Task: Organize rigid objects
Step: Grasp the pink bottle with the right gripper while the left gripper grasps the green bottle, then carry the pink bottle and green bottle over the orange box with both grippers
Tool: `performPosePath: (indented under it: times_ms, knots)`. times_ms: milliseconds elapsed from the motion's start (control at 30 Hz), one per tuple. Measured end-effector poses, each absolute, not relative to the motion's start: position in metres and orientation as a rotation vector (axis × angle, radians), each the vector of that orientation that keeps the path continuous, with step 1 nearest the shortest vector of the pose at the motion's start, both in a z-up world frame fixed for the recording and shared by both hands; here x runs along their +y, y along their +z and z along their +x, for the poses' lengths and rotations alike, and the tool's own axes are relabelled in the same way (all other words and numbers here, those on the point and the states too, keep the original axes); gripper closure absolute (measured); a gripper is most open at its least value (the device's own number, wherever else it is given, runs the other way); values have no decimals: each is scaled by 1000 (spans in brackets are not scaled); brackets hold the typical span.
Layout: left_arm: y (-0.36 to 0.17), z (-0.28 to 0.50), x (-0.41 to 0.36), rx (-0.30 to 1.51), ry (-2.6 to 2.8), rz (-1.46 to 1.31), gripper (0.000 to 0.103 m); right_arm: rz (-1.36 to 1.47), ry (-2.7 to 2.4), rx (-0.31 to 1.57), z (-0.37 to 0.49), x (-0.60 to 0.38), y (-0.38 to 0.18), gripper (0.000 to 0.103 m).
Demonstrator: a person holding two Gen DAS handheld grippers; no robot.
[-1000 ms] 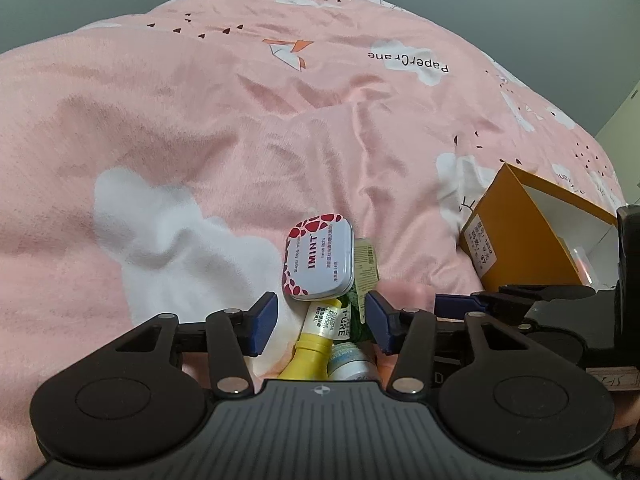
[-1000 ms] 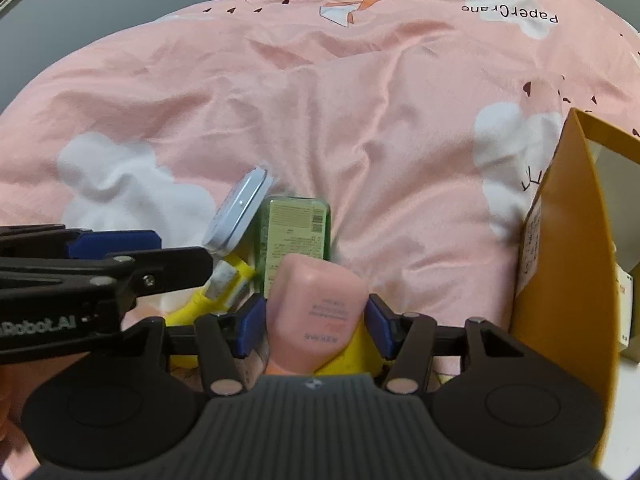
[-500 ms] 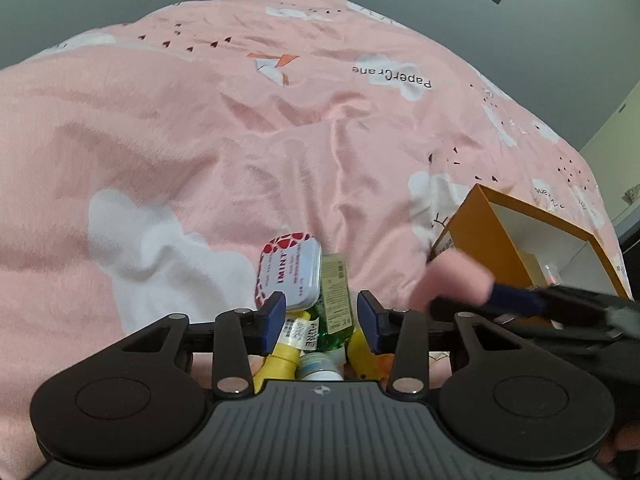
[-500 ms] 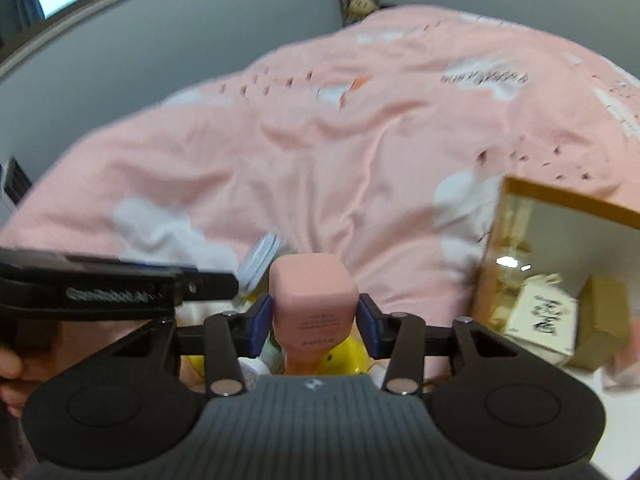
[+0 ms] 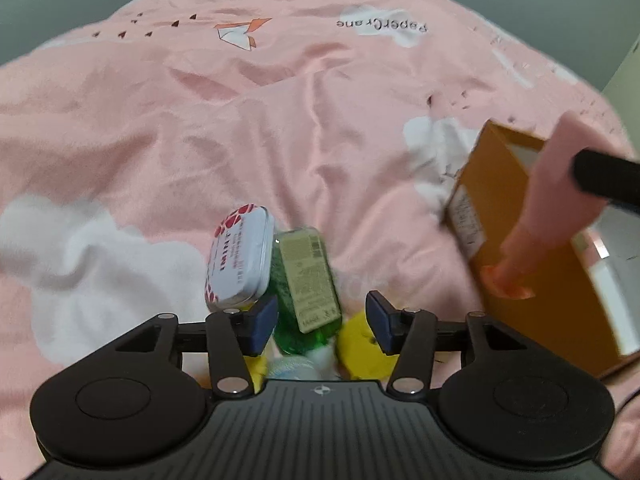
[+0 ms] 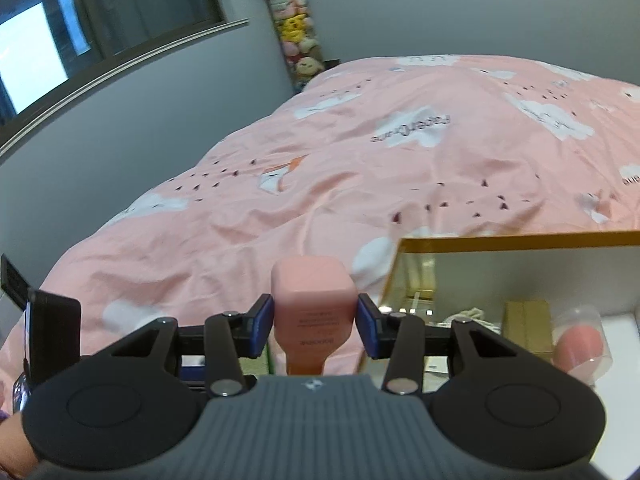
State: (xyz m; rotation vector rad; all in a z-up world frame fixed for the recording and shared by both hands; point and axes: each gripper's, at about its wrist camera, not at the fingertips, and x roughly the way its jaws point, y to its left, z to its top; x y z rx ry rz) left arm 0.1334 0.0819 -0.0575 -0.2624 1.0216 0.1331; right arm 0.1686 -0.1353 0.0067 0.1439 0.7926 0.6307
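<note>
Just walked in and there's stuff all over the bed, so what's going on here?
A person is tidying small items off the pink duvet into an orange box, holding a gripper in each hand. The right gripper is clamped on a pink bottle at the box's open edge. The left gripper, its jaws opening, sits over the remaining pile with a green bottle between the jaws but not pressed; a white mint tin lies beside it.
</note>
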Motion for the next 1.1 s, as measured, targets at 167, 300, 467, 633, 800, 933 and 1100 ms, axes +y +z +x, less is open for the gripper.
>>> performPosePath:
  times_ms: [167,300,467,633,800,933,1100]
  knots:
    - [-68,145,76,1030,178,-188,35,199,603,795,177,-151,3,59]
    - [-83,155,77,1064,197,-190,35,259,612,797,181,-164,3,59]
    - [-96,161,81,1080,183,-214,36,282,622,803,183,-168,1,59]
    - [-93,160,76,1069,185,-181,38,284,625,811,185,-168,-3,59]
    - [-84,154,73,1047,177,-173,39,285,630,801,182,-170,1,59]
    - [-70,145,73,1004,156,-183,40,310,634,780,178,-176,9,59]
    - [-53,134,72,959,124,-191,43,331,646,748,170,-184,24,59]
